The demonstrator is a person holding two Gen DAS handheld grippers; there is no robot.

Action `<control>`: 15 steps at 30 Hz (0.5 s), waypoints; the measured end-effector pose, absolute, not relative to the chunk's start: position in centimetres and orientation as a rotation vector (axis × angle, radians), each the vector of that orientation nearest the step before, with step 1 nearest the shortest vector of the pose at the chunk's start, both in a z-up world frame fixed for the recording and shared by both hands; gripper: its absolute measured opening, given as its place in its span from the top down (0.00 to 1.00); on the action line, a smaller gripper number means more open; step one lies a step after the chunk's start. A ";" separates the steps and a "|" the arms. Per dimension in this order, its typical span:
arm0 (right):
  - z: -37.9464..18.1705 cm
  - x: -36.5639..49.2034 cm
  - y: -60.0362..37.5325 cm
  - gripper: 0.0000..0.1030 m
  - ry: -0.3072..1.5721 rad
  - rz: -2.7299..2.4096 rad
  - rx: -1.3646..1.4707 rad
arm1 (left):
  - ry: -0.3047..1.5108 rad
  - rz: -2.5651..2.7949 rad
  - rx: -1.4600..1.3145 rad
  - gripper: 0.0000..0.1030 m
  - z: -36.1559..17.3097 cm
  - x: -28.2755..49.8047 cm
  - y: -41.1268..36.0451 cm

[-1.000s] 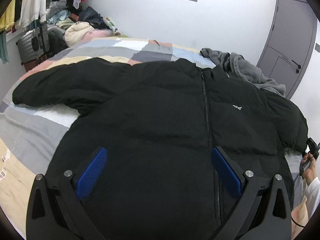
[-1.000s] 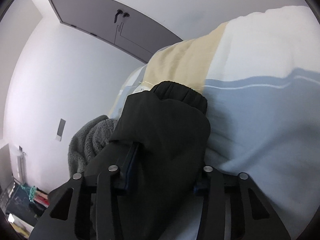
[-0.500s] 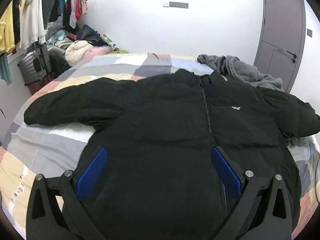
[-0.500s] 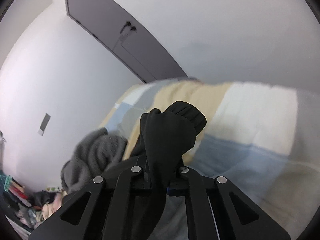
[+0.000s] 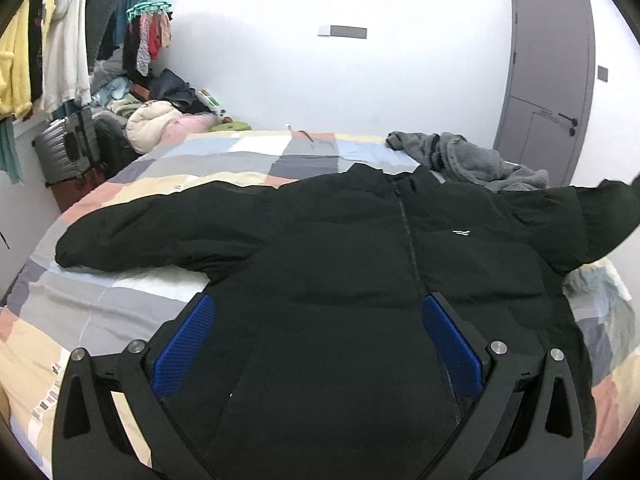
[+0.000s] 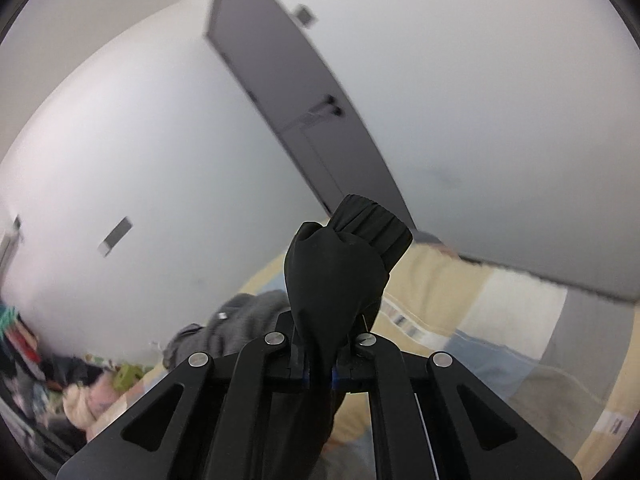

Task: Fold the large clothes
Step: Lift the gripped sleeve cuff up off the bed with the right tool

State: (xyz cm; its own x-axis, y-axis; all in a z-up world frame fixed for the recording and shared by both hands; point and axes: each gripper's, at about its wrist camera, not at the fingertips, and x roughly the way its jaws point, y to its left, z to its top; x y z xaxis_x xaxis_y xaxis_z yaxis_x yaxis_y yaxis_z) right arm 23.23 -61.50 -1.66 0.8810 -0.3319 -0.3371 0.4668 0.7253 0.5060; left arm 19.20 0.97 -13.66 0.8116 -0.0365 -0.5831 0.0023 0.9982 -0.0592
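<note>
A large black puffer jacket lies front up on the bed, zipper closed, its left sleeve stretched out flat. My left gripper is open and empty, hovering over the jacket's lower body. My right gripper is shut on the jacket's right sleeve near its ribbed cuff and holds it up in the air. In the left wrist view that sleeve rises off the bed at the right edge.
The bed has a patchwork cover. A grey fleece garment lies at the far right of the bed, behind the collar. Piled clothes and a suitcase stand at the left. A grey door is at the back right.
My right gripper closed on the right sleeve near the cuff and lifted it off the bed. The left gripper drew back and up, staying open.
</note>
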 end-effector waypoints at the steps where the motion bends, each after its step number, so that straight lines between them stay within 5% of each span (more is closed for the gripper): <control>1: -0.2 23.3 -60.2 0.97 0.221 -0.432 0.590 | 0.622 -0.031 -0.063 0.00 -13.6 19.0 1.2; 15: 12.0 26.0 -36.8 0.95 0.154 -0.189 0.239 | 0.570 -0.046 -0.038 0.00 -13.4 16.7 4.9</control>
